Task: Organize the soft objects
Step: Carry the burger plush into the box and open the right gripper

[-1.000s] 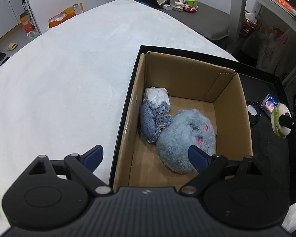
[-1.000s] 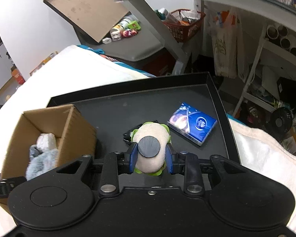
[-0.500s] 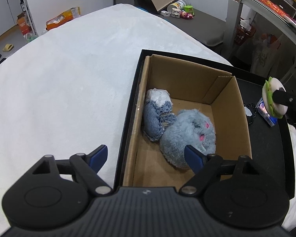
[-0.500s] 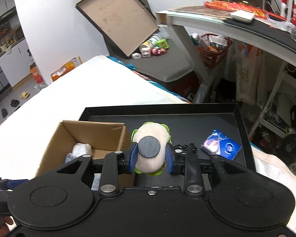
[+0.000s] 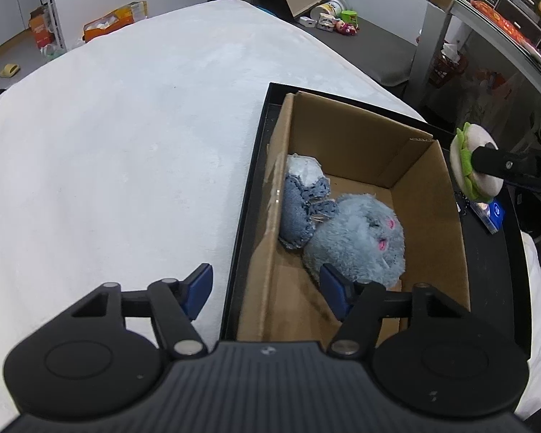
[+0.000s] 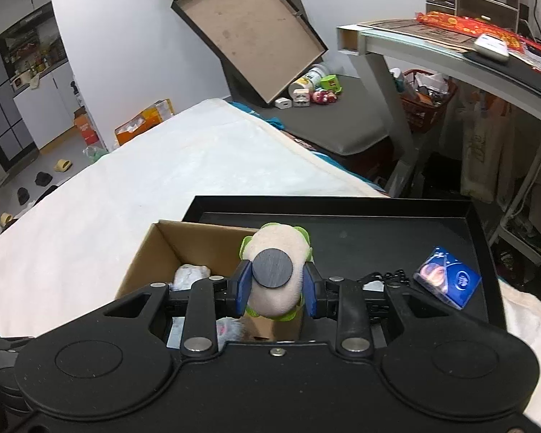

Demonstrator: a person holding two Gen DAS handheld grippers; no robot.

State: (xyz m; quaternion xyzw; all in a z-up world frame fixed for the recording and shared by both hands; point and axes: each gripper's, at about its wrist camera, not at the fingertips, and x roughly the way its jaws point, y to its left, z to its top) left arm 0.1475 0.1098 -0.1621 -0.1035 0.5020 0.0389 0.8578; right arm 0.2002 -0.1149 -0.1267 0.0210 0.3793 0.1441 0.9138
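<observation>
A cardboard box [image 5: 407,151] stands on the left part of a black tray [image 5: 494,263]. Inside lie a fluffy blue plush [image 5: 357,238], a blue fabric piece [image 5: 299,213] and a white wad [image 5: 303,169]. My right gripper [image 6: 276,285] is shut on a soft burger toy [image 6: 276,252], cream with green edges and a dark disc on its near face. It holds the toy above the box's right wall [image 6: 256,321]; the toy also shows in the left wrist view [image 5: 469,158]. My left gripper [image 5: 267,288] is open and empty, straddling the box's near left wall.
A blue packet [image 6: 447,278] and a black beaded chain [image 6: 389,276] lie on the tray's right part. The tray sits on a white bed cover [image 5: 126,144]. A glass desk [image 6: 451,57] stands at the right, and an open shallow box [image 6: 249,32] leans behind the bed.
My right gripper has lifted the burger toy off the tray and carried it left, from beside the blue packet to above the box's right wall. My left gripper stays open and has shifted slightly.
</observation>
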